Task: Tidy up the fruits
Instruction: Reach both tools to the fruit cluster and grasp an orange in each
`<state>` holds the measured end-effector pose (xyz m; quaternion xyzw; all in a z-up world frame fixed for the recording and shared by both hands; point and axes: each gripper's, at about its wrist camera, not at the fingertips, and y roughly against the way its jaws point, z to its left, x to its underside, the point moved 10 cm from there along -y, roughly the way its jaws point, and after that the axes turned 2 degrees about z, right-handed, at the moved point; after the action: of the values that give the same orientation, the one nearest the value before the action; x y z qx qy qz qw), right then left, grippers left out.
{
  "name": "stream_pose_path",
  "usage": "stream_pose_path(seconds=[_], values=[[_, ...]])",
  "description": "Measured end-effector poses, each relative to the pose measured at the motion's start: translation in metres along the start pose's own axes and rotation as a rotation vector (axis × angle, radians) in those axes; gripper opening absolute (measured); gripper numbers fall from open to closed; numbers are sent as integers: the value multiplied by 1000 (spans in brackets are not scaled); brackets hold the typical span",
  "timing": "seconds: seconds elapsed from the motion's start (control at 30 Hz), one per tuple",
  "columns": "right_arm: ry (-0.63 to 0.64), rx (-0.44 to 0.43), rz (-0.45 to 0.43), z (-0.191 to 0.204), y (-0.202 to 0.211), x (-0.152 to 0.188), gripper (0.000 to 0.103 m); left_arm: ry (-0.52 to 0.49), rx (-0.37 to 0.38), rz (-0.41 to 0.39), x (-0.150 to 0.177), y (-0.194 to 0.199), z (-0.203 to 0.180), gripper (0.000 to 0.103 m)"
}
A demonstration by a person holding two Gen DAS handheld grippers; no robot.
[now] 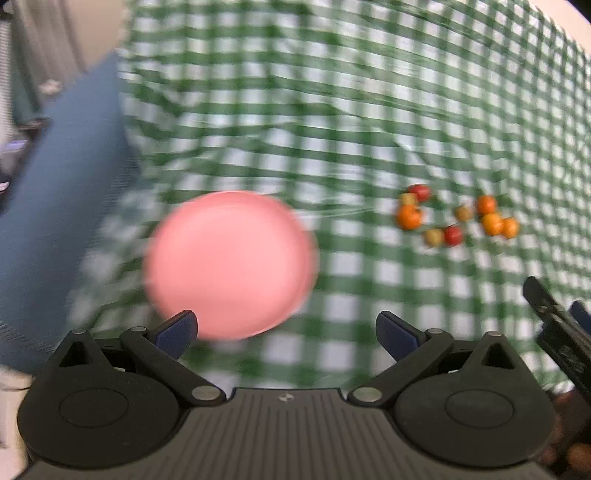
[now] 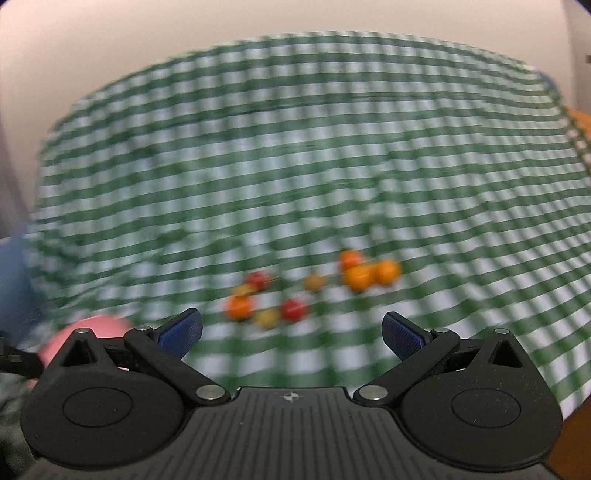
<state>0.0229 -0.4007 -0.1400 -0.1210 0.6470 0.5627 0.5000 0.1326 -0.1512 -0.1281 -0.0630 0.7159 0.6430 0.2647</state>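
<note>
Several small red, orange and yellow fruits (image 1: 456,216) lie loose on the green checked cloth (image 1: 332,129), right of a pink plate (image 1: 231,264). My left gripper (image 1: 286,330) is open and empty, just in front of the plate's near edge. My right gripper (image 2: 291,332) is open and empty, a short way in front of the fruits (image 2: 314,286). The pink plate shows at the right wrist view's lower left (image 2: 92,326). Part of the right gripper shows at the left wrist view's right edge (image 1: 557,328). Both views are blurred.
A blue surface (image 1: 62,221) rises at the left edge of the cloth. A pale wall (image 2: 295,22) stands behind the table. An orange-brown edge (image 2: 581,118) shows at the far right.
</note>
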Motion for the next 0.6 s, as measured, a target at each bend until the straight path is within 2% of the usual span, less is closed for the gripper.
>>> stream_pose_path(seconds=[0.03, 0.13, 0.3, 0.4, 0.6], values=[[-9, 32, 2, -12, -14, -4, 102, 8, 26, -1, -9, -11, -11, 103], [-52, 142, 22, -53, -64, -12, 102, -9, 39, -5, -33, -45, -45, 103], [-114, 279, 28, -102, -135, -15, 102, -102, -12, 2, -69, -116, -92, 103], [-70, 321, 61, -114, -177, -9, 102, -111, -19, 56, -81, -158, -111, 103], [14, 343, 95, -121, -227, -3, 102, -144, -29, 62, -98, -206, -134, 103]])
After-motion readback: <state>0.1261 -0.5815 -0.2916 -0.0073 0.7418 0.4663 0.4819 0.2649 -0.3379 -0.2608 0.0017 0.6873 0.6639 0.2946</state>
